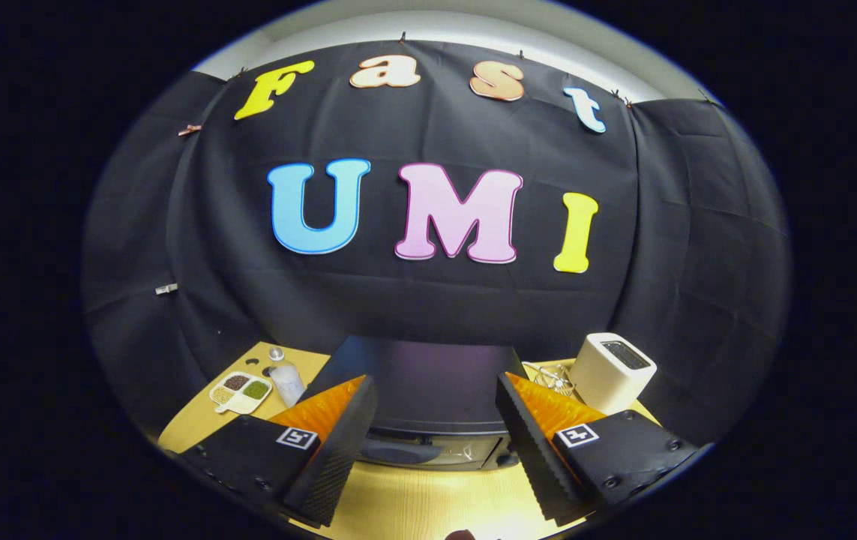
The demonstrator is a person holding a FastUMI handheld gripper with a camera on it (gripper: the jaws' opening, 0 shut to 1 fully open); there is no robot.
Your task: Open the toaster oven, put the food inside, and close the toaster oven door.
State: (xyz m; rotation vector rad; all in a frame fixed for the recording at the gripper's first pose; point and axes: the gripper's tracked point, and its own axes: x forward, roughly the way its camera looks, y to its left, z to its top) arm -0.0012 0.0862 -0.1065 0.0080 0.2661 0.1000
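The claw [435, 442] is released, its two fingers [338, 442] spread wide with nothing between them but bare wood of the surface [428, 502]. Dead ahead at 12 o'clock, just beyond the fingertips, sits the oven [428, 382], a dark box seen from above; its top spans the gap between the fingers, and its front face with the door and handle [398, 452] shows low between them, door shut. At about 2 o'clock from the claw, beside the oven's right end, stands a white toaster [612, 371] with a dark slot on top. A thin wire rack [552, 377] lies between the toaster and the oven, close to both; I cannot tell whether it touches either. At about 10 o'clock, left of the oven, a clear bottle [286, 379] stands upright, and just left of it lies a white tray [241, 392] with four compartments holding brown, green and pale food. The bottle and the tray are near each other and apart from the oven.
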